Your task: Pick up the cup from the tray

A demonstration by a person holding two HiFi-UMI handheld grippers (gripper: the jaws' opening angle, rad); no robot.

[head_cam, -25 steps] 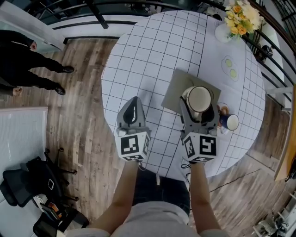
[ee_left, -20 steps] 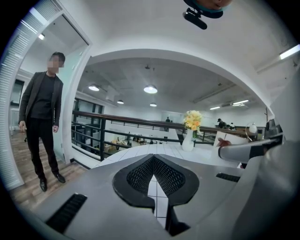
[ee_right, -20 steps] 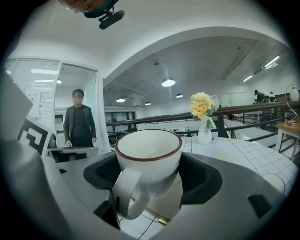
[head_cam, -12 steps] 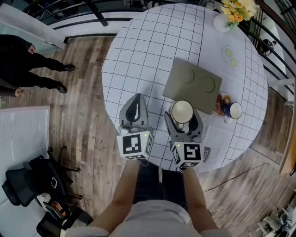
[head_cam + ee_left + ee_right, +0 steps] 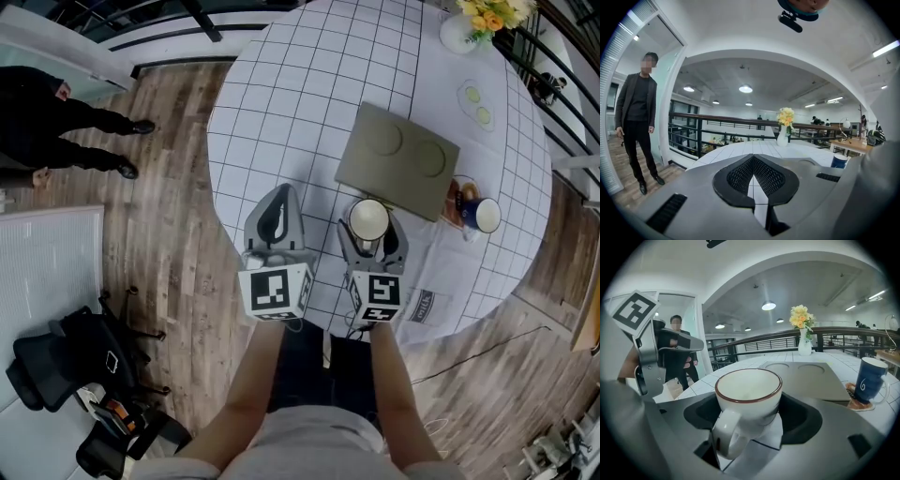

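One cup [image 5: 368,220] clamped in right gripper [image 5: 371,239] | now off tray [image 5: 398,159], carried nearer | pickup apparently done | left gripper [image 5: 275,216] closed, empty.

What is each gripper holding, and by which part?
Right gripper: white brown-rimmed cup, clamped across its body, handle pointing back at the camera. Left gripper: shut, nothing held.

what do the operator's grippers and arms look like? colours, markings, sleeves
The left hand-held gripper and right hand-held gripper are both matte grey plastic, tapering toward the jaws. The jaws are lined with black mesh-textured pads. Each carries a white cube at the rear, printed with black square markers. No cables show. The forearms are bare, with no sleeves in view.
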